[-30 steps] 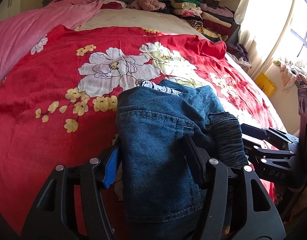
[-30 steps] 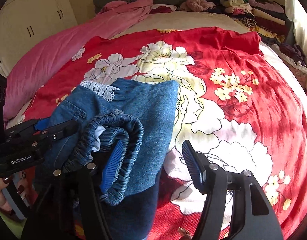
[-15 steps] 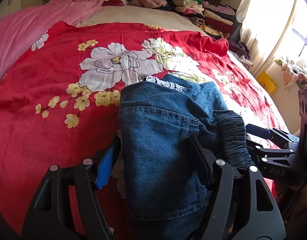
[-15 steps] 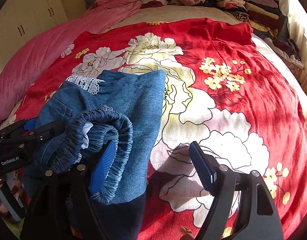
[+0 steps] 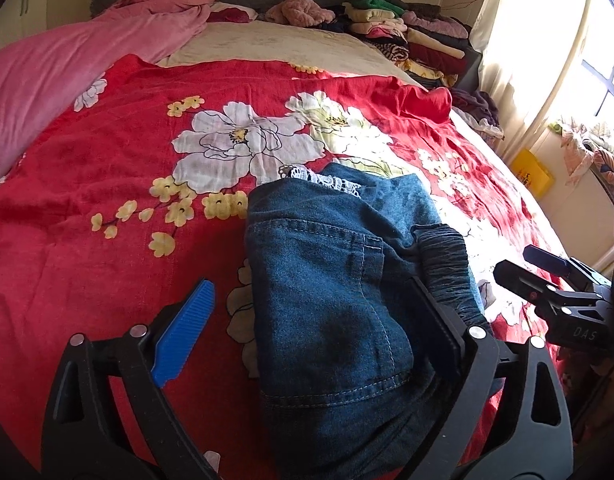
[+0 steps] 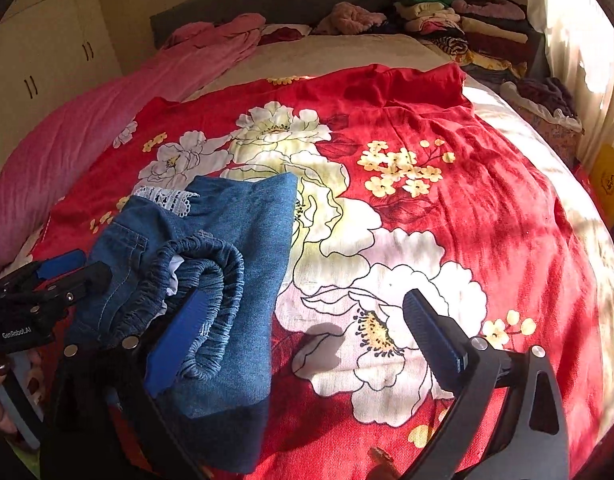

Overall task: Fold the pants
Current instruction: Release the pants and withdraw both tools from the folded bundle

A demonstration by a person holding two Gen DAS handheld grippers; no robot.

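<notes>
Folded blue denim pants with a white lace trim and a gathered elastic waistband lie on the red floral bedspread. My left gripper is open, its jaws wide apart on either side of the near end of the pants. In the right wrist view the pants lie at lower left. My right gripper is open; its left blue pad rests by the waistband, and nothing is between the pads.
A pink blanket lies along the left of the bed. Stacks of folded clothes sit at the head on the right. A window and curtain are at far right. The bed edge is close below.
My left gripper has opened wider and let go of the pants. Both grippers have drawn back a little; the pants rest on the bedspread.
</notes>
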